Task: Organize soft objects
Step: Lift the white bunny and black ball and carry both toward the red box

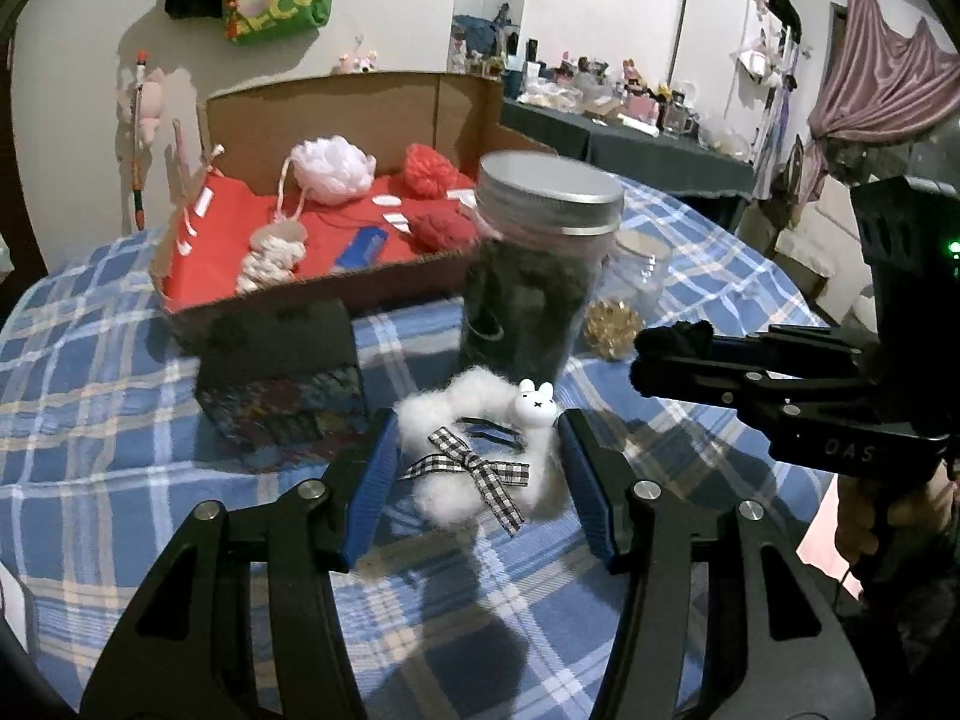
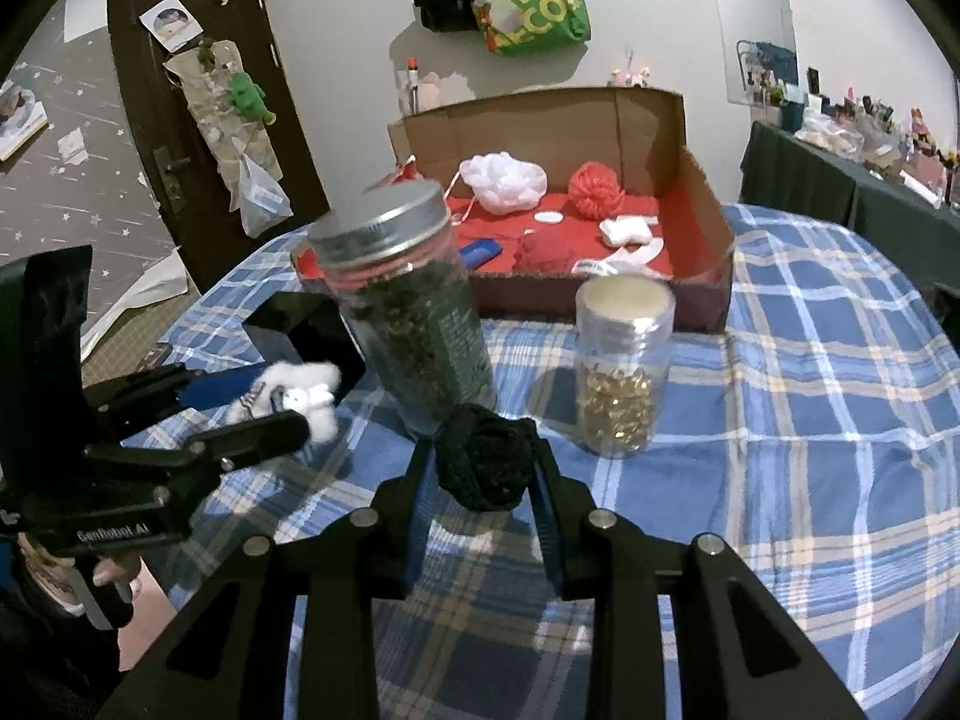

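My left gripper [image 1: 477,450] is shut on a white fluffy scrunchie [image 1: 474,462] with a checked bow and a small rabbit face, held just above the blue plaid tablecloth. It also shows in the right wrist view [image 2: 300,396]. My right gripper [image 2: 483,468] is shut on a black knitted scrunchie [image 2: 486,459], whose tip shows in the left wrist view [image 1: 675,339]. A cardboard box [image 2: 702,222] with a red lining stands at the back and holds a white pouf [image 2: 504,180], red yarn balls [image 2: 594,186] and other soft bits.
A tall jar of dark leaves [image 2: 414,312] with a metal lid stands close ahead of both grippers. A small jar of golden capsules [image 2: 618,360] stands to its right. A dark patterned box [image 1: 282,378] sits to the left of the tall jar.
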A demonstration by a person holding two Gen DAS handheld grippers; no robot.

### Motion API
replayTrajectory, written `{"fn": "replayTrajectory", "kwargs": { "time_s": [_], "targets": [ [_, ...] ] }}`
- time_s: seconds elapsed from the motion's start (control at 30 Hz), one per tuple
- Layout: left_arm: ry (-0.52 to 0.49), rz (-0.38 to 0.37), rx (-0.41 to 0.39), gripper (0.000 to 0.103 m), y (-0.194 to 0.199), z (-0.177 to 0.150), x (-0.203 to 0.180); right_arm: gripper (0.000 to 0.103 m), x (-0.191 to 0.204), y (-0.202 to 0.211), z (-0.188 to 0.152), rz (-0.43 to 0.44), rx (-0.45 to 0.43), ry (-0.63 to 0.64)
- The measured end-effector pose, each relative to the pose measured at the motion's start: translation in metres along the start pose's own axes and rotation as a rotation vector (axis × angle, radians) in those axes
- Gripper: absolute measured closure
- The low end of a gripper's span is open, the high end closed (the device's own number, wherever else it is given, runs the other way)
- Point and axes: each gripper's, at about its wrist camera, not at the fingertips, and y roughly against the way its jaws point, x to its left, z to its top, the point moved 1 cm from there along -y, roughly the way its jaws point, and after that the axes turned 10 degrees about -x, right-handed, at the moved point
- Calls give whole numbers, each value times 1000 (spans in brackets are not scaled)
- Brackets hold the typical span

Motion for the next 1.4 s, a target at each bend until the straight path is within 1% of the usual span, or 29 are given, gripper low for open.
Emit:
{"fn": "replayTrajectory", "kwargs": {
  "time_s": [0.33,0.63,1.07,1.4],
  "targets": [
    [3,34,-54,51,18,20,13,70,-7,17,23,-37,-60,14],
    [-3,49,-85,51,22,41,25,70,-15,19,47,-69,-96,28],
    [8,54,-95,51,11,66,43,70,-24,5,73,-79,-92,55],
    [9,29,-73,51,-8,83,51,70,-28,-17,91,-57,-57,86]
  ]
}}
